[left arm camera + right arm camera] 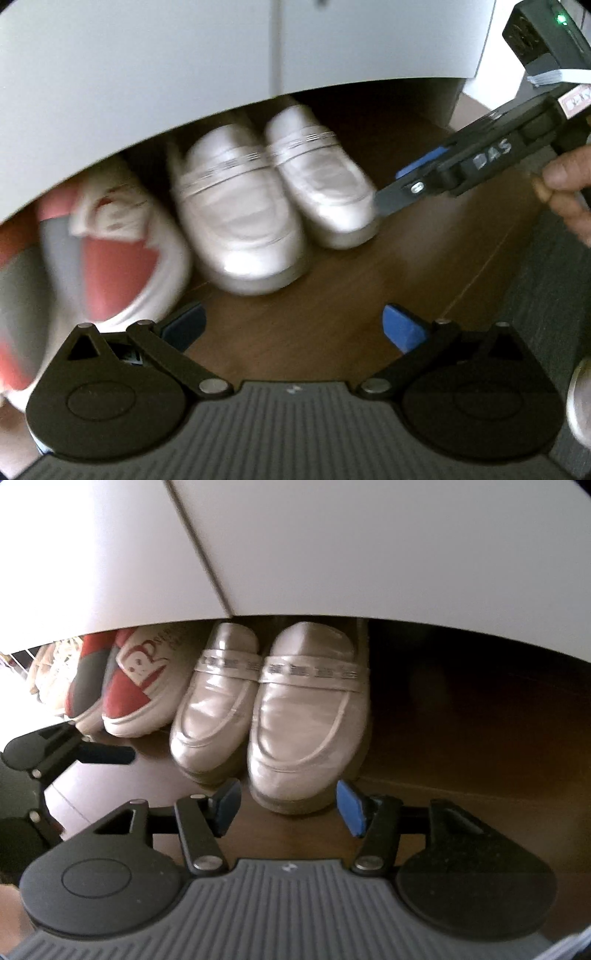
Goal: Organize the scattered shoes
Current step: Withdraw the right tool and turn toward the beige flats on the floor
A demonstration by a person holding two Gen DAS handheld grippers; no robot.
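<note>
In the left wrist view, the left hand-held gripper point(293, 326) is hovering with its jaws spread wide and nothing between them, above the brown floor point(332, 291). Two white loafers point(273, 192) are sitting side by side under the white cabinet point(147, 74), a red-and-white sneaker point(118, 251) just beside them.

In the right wrist view, the right hand-held gripper point(288, 806) is standing open around the toe of the nearer loafer point(306, 716), its pads not pressing on it.

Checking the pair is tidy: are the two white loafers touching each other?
Touching. The right wrist view shows the left loafer and right loafer pressed side by side at their straps, no floor visible between them there.
</note>
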